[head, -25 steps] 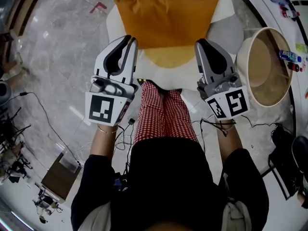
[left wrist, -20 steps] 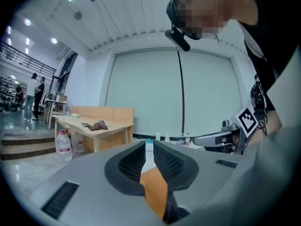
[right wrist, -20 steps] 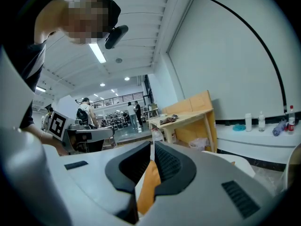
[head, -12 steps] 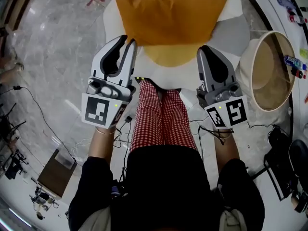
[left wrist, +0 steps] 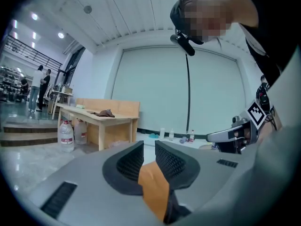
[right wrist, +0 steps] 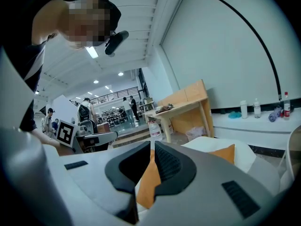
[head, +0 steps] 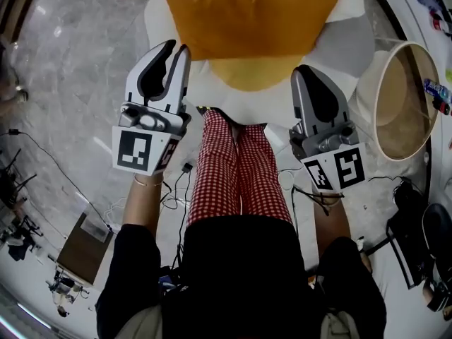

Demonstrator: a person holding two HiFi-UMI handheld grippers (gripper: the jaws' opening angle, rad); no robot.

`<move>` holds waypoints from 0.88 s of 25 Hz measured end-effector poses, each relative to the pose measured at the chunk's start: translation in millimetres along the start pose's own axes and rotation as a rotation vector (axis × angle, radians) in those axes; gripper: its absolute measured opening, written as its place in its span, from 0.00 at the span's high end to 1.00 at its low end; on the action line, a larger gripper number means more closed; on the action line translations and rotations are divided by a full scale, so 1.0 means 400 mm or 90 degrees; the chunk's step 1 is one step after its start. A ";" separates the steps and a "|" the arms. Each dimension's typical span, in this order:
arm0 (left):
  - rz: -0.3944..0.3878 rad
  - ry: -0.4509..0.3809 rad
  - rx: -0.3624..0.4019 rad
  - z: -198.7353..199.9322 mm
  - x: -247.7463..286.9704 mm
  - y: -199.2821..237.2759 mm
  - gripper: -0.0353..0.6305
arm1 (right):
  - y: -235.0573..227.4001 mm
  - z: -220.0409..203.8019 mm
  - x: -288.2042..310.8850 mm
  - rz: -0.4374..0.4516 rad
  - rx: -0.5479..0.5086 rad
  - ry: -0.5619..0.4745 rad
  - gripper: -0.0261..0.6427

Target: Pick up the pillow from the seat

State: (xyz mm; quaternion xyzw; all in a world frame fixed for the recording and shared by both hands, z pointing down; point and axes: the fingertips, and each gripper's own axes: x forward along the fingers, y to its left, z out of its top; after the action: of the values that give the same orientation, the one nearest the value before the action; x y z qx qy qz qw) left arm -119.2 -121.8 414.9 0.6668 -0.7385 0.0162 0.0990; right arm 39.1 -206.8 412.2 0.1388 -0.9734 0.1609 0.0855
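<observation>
Right now the left tongs [head: 178, 46] stand a crack apart, having just eased open, with nothing pinched; the right tongs [head: 301, 70] are pressed together, empty. The pillow [head: 247, 13] lies on the seat [head: 342, 44] just ahead of both tips. Jaws this narrow may shove it instead of gripping.

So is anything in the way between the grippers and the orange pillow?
No, nothing visible. The left gripper, whose jaws have just been opening a little and grip nothing, and the right gripper both point at the near edge of the pillow, which lies uncovered on the white seat.
</observation>
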 end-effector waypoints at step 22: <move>0.007 0.071 -0.045 -0.238 0.056 0.175 0.71 | 0.023 -0.082 0.075 0.014 0.004 0.042 0.93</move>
State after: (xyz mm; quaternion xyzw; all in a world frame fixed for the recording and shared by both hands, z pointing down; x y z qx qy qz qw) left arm -178.4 -121.0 519.5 0.6568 -0.7357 0.0277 0.1631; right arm 12.1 -194.4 446.6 0.1228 -0.9710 0.1695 0.1152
